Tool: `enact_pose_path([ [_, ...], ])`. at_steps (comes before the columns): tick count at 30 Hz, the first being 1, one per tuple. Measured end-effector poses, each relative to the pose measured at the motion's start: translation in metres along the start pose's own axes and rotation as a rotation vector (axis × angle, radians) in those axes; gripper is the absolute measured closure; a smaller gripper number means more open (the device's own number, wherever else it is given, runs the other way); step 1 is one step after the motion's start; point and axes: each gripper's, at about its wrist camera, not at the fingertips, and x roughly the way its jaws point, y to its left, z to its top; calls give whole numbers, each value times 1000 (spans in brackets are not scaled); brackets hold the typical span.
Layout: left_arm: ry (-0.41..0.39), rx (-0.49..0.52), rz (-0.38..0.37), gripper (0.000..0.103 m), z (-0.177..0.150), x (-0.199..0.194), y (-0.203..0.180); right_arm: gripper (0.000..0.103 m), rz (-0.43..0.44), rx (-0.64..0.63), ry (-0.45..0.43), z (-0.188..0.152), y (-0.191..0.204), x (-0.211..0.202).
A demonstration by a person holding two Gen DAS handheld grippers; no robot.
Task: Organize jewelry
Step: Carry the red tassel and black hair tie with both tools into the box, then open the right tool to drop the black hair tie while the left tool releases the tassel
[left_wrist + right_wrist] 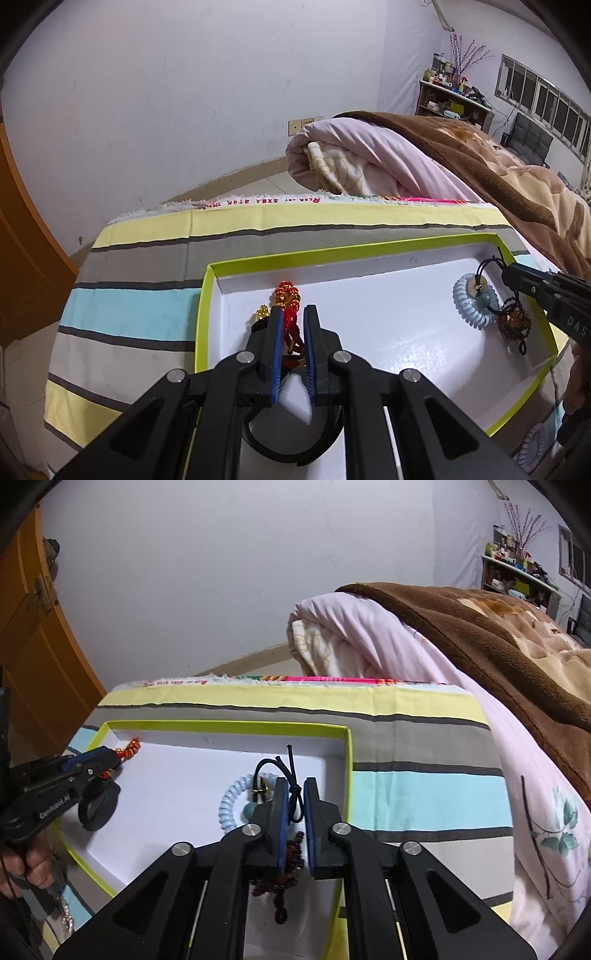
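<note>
my left gripper [293,325] jaws nipped on the red knotted cord charm [286,295] at the left end of the green-edged white tray [347,760] on the striped bed, black bangle [98,806] under it, my right gripper [295,801] jaws a crack apart around the dark bead bracelet's cord [293,794], blue coil hair tie [471,304] beside

Ahead of the fingers, striped sheet [147,258]; beyond, rolled pink quilt [369,155], brown blanket [480,635], cluttered shelf [454,103].

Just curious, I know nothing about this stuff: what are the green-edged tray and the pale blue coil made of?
Tray: likely cardboard, with thin folded walls, a lime edge and a slightly glossy white inside. Coil: probably translucent plastic, smooth and shiny, wound like a phone-cord hair tie.
</note>
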Motion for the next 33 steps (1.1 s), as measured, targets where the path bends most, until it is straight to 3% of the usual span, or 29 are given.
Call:
enact_pose_path([
  [12,-37,-10,-73,87,-5,-15,3,88,12,-14,-55,-6,4,-28],
  [13,-43,-6,-76,84,-6,-19,2,86,16,-15,-61,-7,5,-31],
  [16,-58,0,-82,83,-10,-28,1,62,29,-16,-78,-13,7,-43],
  [33,-182,-44,-97,83,-73,-133,-5,62,69,-70,-188,-88,52,-150],
])
